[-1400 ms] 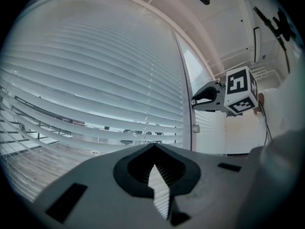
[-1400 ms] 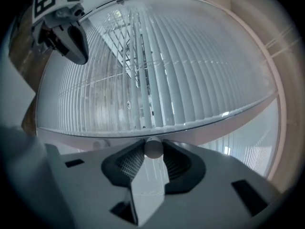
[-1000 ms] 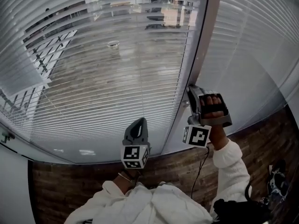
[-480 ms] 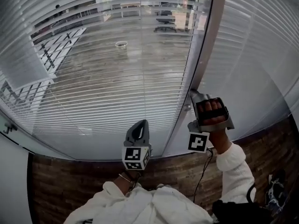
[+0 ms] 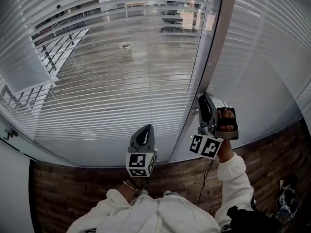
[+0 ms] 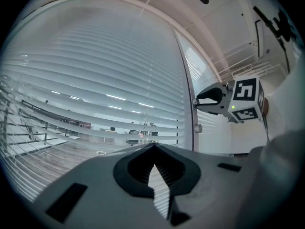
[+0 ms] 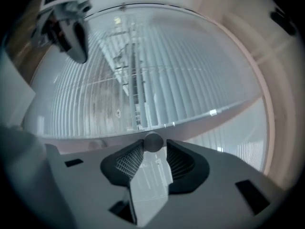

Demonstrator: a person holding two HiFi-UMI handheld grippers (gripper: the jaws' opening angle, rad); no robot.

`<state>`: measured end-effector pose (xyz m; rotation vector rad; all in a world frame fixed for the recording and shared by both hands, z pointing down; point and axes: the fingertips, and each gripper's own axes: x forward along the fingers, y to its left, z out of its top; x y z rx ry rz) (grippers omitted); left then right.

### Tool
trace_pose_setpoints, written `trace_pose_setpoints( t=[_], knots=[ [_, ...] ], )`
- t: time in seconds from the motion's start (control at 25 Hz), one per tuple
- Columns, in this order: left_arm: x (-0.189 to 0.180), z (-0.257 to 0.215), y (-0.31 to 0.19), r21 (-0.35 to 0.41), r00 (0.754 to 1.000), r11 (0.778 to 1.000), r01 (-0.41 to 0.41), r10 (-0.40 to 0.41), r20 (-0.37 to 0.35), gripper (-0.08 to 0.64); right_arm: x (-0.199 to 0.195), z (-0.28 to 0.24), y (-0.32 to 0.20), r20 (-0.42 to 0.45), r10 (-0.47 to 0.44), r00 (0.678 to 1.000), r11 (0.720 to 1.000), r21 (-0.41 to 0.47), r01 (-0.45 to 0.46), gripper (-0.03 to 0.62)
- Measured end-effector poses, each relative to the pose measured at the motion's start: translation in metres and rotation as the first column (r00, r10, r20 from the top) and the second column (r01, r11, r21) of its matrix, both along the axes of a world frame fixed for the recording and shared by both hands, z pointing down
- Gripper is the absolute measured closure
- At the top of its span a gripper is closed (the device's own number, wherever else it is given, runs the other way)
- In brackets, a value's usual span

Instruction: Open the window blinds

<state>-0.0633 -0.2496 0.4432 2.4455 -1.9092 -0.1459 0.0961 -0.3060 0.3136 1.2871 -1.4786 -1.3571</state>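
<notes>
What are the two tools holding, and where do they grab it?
The right tool pinches a small round knob by its sides, right at the tool's tips. The left tool holds nothing.

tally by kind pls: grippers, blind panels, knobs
Grippers: 2 (left gripper, right gripper)
Blind panels: 2 (left blind panel, right blind panel)
Knobs: 1 (knob, gripped by the right gripper)
Total: 5
</notes>
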Motion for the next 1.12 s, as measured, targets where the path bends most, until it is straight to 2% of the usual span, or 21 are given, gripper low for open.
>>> trace_pose_setpoints(
  t=[0.04, 0.08, 0.12, 0.16, 0.2, 0.24, 0.28, 0.32, 0.36, 0.4, 0.48, 0.56, 0.6, 0.76, 1.12],
  knots=[
    [-0.001, -0.002, 0.001, 0.006, 1.0, 1.0, 0.001, -0.001, -0.007, 0.563, 0.003, -0.002, 0.004, 0.155, -0.013, 0.988, 1.0, 0.0, 0.013, 0.448],
    [-0.003, -0.005, 0.002, 0.014, 1.0, 1.0, 0.002, -0.002, -0.016, 0.563, 0.007, -0.004, 0.011, 0.32, -0.031, 0.947, 1.0, 0.016, 0.027, 0.448],
    [-0.004, -0.009, 0.003, 0.025, 1.0, 1.0, 0.003, -0.002, -0.024, 0.563, 0.009, -0.007, 0.021, 0.481, -0.066, 0.875, 0.998, 0.05, 0.048, 0.448],
    [-0.006, -0.013, 0.004, 0.037, 1.0, 0.999, 0.003, -0.001, -0.031, 0.563, 0.009, -0.011, 0.032, 0.614, -0.123, 0.78, 0.992, 0.1, 0.077, 0.448],
    [-0.007, -0.017, 0.005, 0.049, 0.999, 0.999, 0.003, -0.001, -0.037, 0.563, 0.004, -0.015, 0.044, 0.71, -0.19, 0.678, 0.982, 0.153, 0.115, 0.448],
    [-0.008, -0.021, 0.005, 0.058, 0.999, 0.998, 0.004, -0.001, -0.042, 0.563, -0.003, -0.015, 0.052, 0.776, -0.244, 0.581, 0.97, 0.189, 0.156, 0.449],
    [-0.009, -0.024, 0.006, 0.065, 0.999, 0.998, 0.005, -0.002, -0.046, 0.563, -0.013, -0.011, 0.057, 0.822, -0.271, 0.501, 0.961, 0.198, 0.195, 0.449],
    [-0.01, -0.027, 0.006, 0.071, 0.999, 0.997, 0.006, -0.003, -0.05, 0.563, -0.022, -0.005, 0.06, 0.855, -0.268, 0.445, 0.957, 0.181, 0.228, 0.458],
    [-0.012, -0.029, 0.008, 0.076, 0.999, 0.997, 0.008, -0.004, -0.053, 0.562, -0.03, 0.003, 0.06, 0.882, -0.245, 0.404, 0.956, 0.148, 0.255, 0.491],
    [-0.013, -0.03, 0.009, 0.079, 0.998, 0.997, 0.01, -0.006, -0.056, 0.563, -0.036, 0.012, 0.059, 0.905, -0.21, 0.369, 0.954, 0.108, 0.279, 0.557],
    [-0.016, -0.031, 0.014, 0.083, 0.998, 0.996, 0.014, -0.009, -0.056, 0.562, -0.043, 0.032, 0.056, 0.942, -0.128, 0.309, 0.948, 0.025, 0.317, 0.581],
    [-0.02, -0.031, 0.017, 0.082, 0.998, 0.996, 0.018, -0.014, -0.054, 0.563, -0.047, 0.051, 0.052, 0.962, -0.057, 0.266, 0.942, -0.037, 0.335, 0.581],
    [-0.023, -0.03, 0.018, 0.08, 0.998, 0.997, 0.02, -0.016, -0.055, 0.563, -0.049, 0.057, 0.051, 0.965, -0.035, 0.262, 0.939, -0.057, 0.338, 0.581],
    [-0.033, -0.028, 0.019, 0.072, 0.997, 0.997, 0.036, -0.031, -0.067, 0.563, -0.059, 0.065, 0.053, 0.956, -0.028, 0.292, 0.934, -0.08, 0.35, 0.581],
    [-0.032, -0.028, 0.016, 0.092, 0.998, 0.995, 0.023, -0.018, -0.06, 0.563, -0.055, 0.072, 0.042, 0.968, -0.014, 0.25, 0.931, -0.079, 0.357, 0.581]
  ],
)
